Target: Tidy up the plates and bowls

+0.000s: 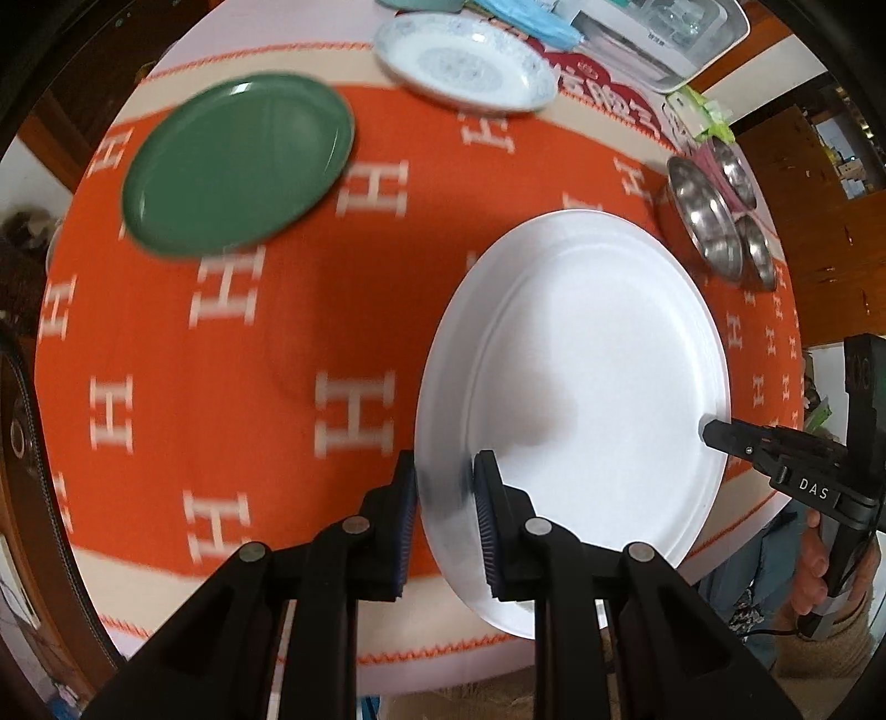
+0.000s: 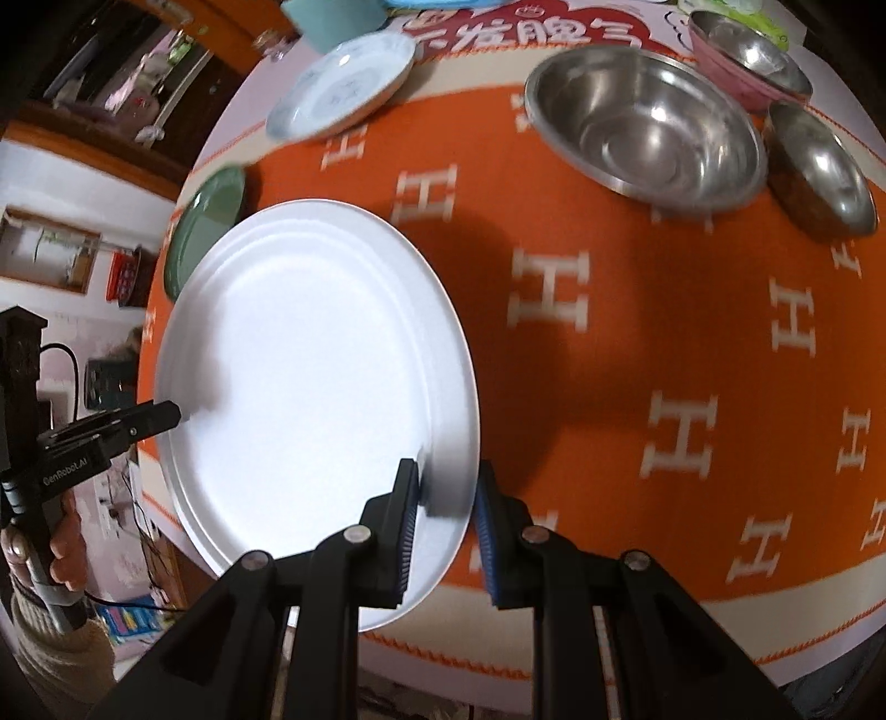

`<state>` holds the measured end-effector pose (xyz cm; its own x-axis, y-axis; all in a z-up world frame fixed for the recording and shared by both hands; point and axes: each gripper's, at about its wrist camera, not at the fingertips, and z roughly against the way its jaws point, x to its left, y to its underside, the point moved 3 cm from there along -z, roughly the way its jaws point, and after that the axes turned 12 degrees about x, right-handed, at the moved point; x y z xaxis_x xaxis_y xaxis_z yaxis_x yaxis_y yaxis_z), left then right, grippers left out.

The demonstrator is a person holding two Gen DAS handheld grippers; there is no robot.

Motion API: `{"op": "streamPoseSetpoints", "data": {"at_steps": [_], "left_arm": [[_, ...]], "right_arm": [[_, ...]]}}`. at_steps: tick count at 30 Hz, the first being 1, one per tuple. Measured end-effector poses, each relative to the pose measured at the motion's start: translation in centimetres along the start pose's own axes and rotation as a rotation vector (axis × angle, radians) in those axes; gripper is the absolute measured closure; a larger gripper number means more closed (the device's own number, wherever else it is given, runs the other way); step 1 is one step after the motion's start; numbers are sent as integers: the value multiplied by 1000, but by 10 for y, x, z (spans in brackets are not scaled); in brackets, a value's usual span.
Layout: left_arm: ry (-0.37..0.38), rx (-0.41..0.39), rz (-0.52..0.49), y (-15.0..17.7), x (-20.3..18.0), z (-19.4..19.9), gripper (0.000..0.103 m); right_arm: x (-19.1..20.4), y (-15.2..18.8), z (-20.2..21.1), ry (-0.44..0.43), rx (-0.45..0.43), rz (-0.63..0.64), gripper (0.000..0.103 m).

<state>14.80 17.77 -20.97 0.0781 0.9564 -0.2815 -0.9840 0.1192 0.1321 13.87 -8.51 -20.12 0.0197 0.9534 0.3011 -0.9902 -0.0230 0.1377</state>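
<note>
A large white plate (image 1: 581, 376) is held above the orange cloth by both grippers. My left gripper (image 1: 446, 487) is shut on its left rim. My right gripper (image 2: 446, 493) is shut on its right rim (image 2: 315, 376). Each gripper shows in the other's view, the right gripper (image 1: 714, 432) at the plate's far edge and the left gripper (image 2: 171, 415) likewise. A green plate (image 1: 238, 160) lies on the cloth at the far left. A white plate with blue pattern (image 1: 465, 61) lies beyond it.
A large steel bowl (image 2: 648, 127) and a smaller steel bowl (image 2: 825, 171) stand at the right, with a pink bowl (image 2: 747, 55) behind. A metal tray (image 1: 664, 39) and blue items sit at the table's far edge. The orange H-patterned cloth (image 1: 221, 360) covers the round table.
</note>
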Motion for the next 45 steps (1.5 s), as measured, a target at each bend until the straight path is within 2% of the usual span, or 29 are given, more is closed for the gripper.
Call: {"op": "streamPoseSetpoints", "data": {"at_steps": [6,11,15,20,29,31,32,36,41,43,45], "left_arm": [[-25,19,36,32,8,-30,84],[-35,11,73,39,16,-44,84],[-54,-5,93,38,18,-51,83],[-40,-16,123,34,22,-53,83],[-42,-19,161,22,24,-69,82],[-48,-25,162,22,23,-70,75],[-50,-30,163,22,22,-70,72],[-77,-58,173,20,19,-68,47],[-114,-82,176,20,15,-64,42],[-127,-91,182,21,14,-62,32],[-143,-101,193,24,15,-59,28]], "right_arm": [[0,28,-27,23,18,18,83],[0,32,-46,18,32,-4,83],[1,29,-48,18,27,1,83],[2,31,-48,21,14,12,83],[5,29,-56,67,6,34,80],[4,29,-57,59,5,34,77],[2,29,-57,44,5,30,72],[-1,30,-56,33,-7,3,60],[-3,34,-52,50,-27,7,59],[-5,35,-52,60,-28,-2,59],[-8,37,-52,66,-30,-7,59]]}}
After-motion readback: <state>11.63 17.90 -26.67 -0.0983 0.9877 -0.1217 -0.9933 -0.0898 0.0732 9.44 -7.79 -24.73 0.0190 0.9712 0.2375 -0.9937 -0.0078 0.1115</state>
